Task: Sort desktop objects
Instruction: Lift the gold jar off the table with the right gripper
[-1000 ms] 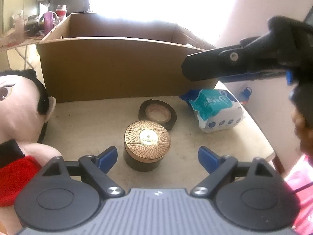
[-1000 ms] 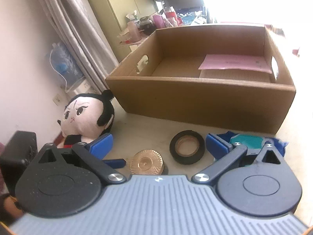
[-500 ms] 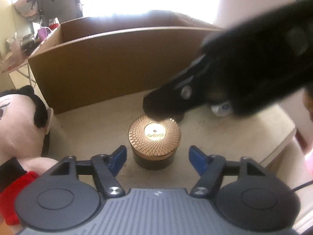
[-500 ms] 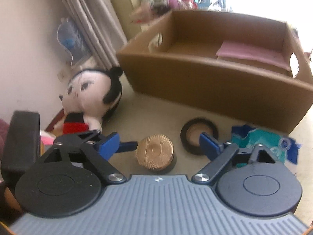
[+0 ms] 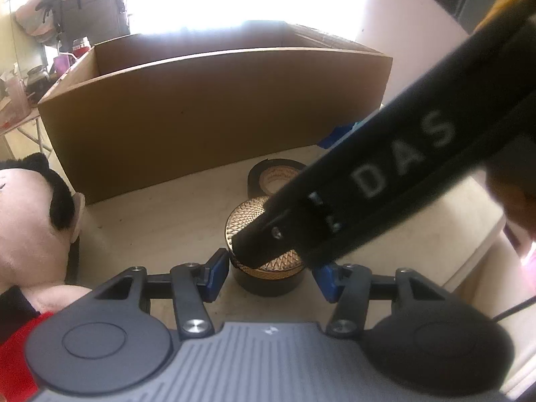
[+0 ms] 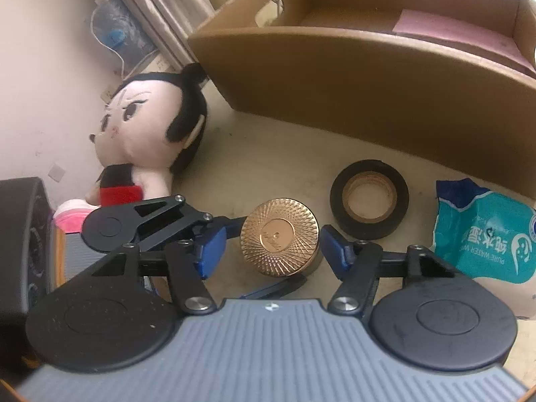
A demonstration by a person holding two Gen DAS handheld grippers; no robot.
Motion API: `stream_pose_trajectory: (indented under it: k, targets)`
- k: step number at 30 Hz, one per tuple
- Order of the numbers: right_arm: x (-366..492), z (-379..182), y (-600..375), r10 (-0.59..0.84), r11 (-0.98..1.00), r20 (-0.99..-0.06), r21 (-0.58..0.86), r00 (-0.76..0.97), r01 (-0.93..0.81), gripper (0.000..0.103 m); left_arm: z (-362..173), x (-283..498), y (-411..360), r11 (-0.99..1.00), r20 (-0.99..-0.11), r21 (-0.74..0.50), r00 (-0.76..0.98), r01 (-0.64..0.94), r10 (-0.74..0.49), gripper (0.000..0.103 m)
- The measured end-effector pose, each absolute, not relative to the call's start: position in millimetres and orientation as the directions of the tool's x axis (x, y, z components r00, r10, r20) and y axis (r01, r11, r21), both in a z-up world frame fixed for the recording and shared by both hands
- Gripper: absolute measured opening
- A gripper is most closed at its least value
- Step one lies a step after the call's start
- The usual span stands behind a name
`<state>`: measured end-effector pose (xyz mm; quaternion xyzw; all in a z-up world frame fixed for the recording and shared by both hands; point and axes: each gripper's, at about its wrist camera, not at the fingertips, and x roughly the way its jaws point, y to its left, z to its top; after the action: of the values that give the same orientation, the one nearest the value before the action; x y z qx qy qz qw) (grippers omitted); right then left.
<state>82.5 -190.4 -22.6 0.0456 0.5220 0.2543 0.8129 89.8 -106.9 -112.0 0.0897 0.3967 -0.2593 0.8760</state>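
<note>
Our left gripper (image 5: 269, 276) is clamped on the jar (image 5: 268, 279), a squat black cylinder with a gold, diamond-knurled lid, its blue pads (image 5: 214, 274) pressing the black sides. A second ago those jaws stood wide with the jar clear ahead. Our right gripper (image 6: 269, 251) brackets the same jar (image 6: 279, 246) from above, jaws closing but not touching it; a second ago it hung higher and the jar sat lower in its view. Just beyond lies a glossy black tape roll (image 6: 369, 199) with a tan core, beside a crinkly teal wipes pack (image 6: 485, 234). A plush doll (image 6: 150, 124) leans at the left. All rest on a scuffed beige tabletop (image 6: 268, 164) before a cardboard box (image 6: 368, 83), with a curtain (image 6: 150, 3) behind
</note>
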Motion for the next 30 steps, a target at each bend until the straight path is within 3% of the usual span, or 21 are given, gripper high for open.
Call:
stream_pose_trajectory:
  k: [13,30]
  targets:
    - [70.1,-30.1,-179.0,0.413,0.856,-0.876,0.281,0.248,-0.434,0.059,-110.8,72.6,-104.4,0.818,-0.746,-0.058,0.520,0.572,-0.416,0.055]
    - [81.1,-40.5,-190.5,0.445,0.850,-0.872,0.341,0.202,-0.401,0.062,-125.1,75.7,-94.5,0.773,-0.734,-0.047,0.504,0.633,-0.456,0.057]
